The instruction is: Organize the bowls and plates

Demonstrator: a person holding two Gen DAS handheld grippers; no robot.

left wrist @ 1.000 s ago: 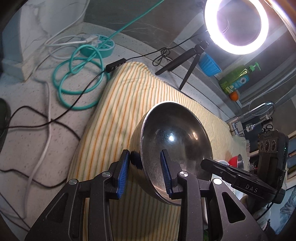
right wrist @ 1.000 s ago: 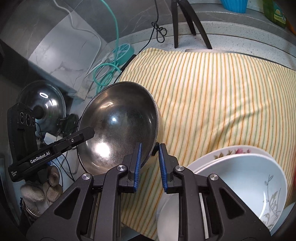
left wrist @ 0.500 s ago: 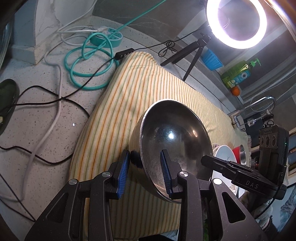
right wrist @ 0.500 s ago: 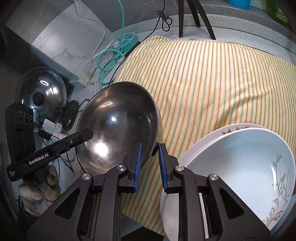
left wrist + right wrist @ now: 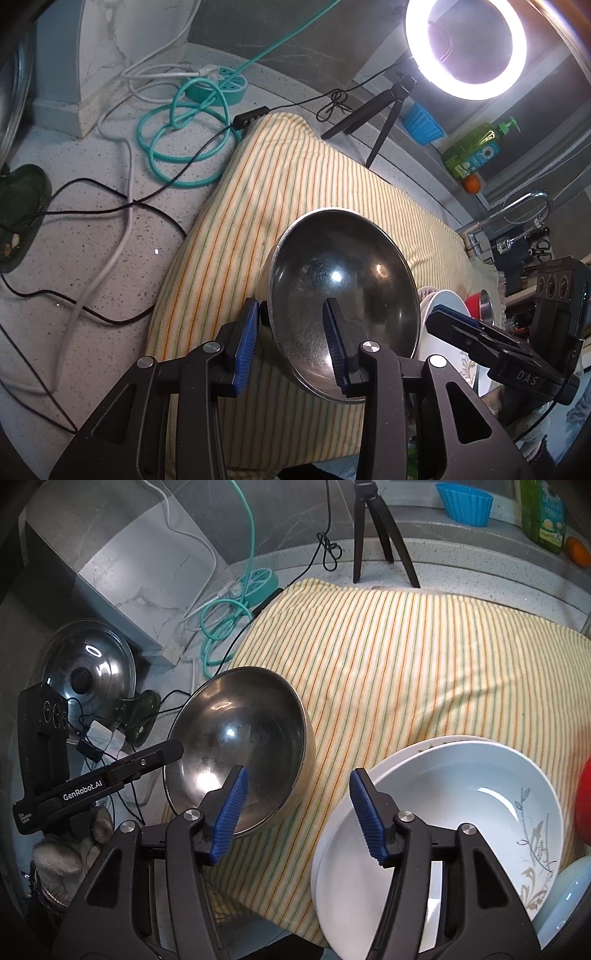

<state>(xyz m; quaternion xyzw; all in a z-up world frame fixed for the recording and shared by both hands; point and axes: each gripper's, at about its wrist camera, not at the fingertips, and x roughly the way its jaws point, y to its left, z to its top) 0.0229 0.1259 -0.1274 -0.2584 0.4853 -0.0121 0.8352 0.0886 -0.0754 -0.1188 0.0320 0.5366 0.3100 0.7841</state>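
**Steel bowl held by the left gripper as the right lets go**

A speckled grey countertop (image 5: 92, 266) carries a yellow striped cloth (image 5: 424, 657) spread across its middle. At the cloth's near left corner sits a steel mixing bowl (image 5: 240, 746), tilted, its wall pinched between the blue pads of the left gripper (image 5: 291, 334), one pad outside, one inside. The right gripper (image 5: 295, 814) has just been opening; its jaws stand wide with nothing pressed between them, the bowl's rim just beside the left pad.

Only the right wrist view shows the stacked white plates (image 5: 443, 805) at the cloth's near right corner in full, plus a pot lid (image 5: 88, 664) leaning at the left. Only the left wrist view shows the glowing ring light (image 5: 465, 48), a tap (image 5: 524, 206), and a small red bowl (image 5: 476, 302).
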